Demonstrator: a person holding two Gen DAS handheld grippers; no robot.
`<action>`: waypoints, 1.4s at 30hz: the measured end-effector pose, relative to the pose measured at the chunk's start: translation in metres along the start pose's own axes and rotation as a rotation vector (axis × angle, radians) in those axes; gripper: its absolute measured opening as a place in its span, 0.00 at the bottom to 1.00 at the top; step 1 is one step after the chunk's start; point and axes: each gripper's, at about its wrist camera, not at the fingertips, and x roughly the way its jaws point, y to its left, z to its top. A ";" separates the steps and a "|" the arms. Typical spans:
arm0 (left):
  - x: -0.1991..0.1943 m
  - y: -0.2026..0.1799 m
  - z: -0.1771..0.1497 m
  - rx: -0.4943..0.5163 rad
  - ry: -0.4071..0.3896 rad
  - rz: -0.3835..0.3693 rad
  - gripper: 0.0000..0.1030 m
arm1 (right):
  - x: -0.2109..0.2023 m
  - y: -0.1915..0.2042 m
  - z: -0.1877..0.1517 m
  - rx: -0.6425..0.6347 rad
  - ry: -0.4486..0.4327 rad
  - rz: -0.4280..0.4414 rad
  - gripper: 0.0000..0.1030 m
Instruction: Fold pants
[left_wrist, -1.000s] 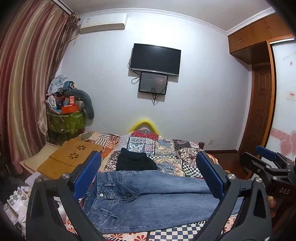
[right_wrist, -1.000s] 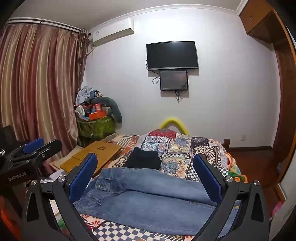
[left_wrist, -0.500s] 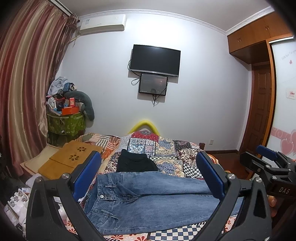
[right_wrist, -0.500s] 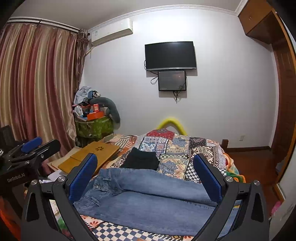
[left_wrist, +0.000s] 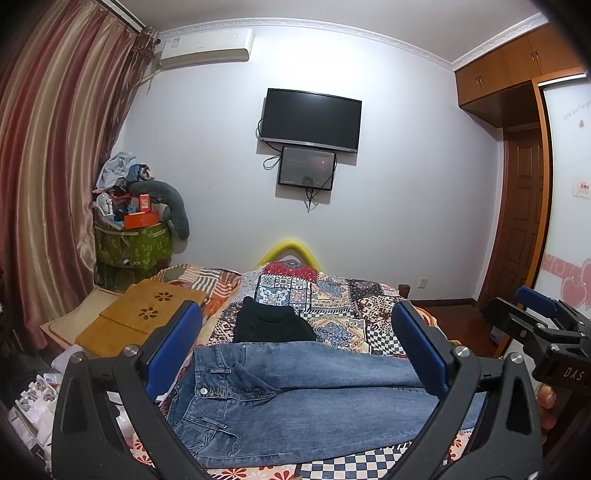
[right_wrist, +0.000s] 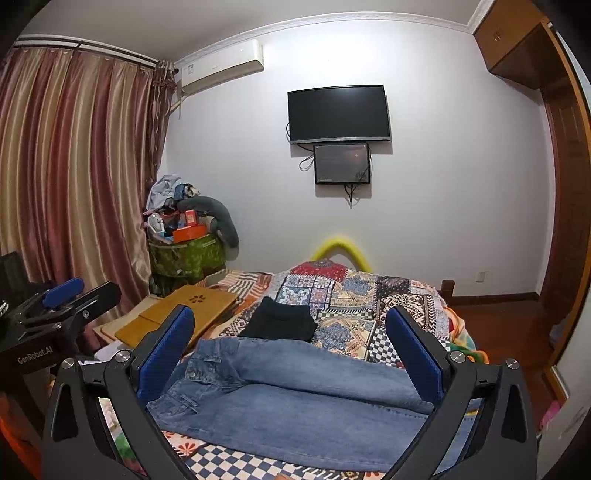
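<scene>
Blue jeans (left_wrist: 295, 398) lie flat across the near end of the patchwork bed (left_wrist: 332, 299), waistband to the left, legs running right. They also show in the right wrist view (right_wrist: 295, 398). My left gripper (left_wrist: 295, 354) is open and empty, held above the jeans. My right gripper (right_wrist: 291, 354) is open and empty, also above the jeans. The right gripper shows at the right edge of the left wrist view (left_wrist: 535, 325); the left gripper shows at the left edge of the right wrist view (right_wrist: 55, 310).
A folded black garment (left_wrist: 273, 325) lies on the bed just beyond the jeans. A wooden lap desk (left_wrist: 140, 317) sits left of the bed. A green bin of clutter (left_wrist: 133, 240) stands by the curtain. A wardrobe and door (left_wrist: 524, 221) are at the right.
Both grippers have risen and tilted slightly, so the jeans sit a little lower in both views. The jeans have not moved and both grippers stay open.
</scene>
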 end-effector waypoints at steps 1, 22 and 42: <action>0.000 0.000 0.000 -0.001 0.000 0.000 1.00 | 0.000 0.000 0.001 0.001 0.001 0.001 1.00; -0.001 -0.009 0.000 0.030 -0.013 -0.012 1.00 | -0.001 -0.007 0.003 0.022 0.006 -0.005 1.00; 0.023 -0.012 0.000 0.041 0.015 0.000 1.00 | 0.012 -0.014 -0.003 0.030 0.037 0.003 1.00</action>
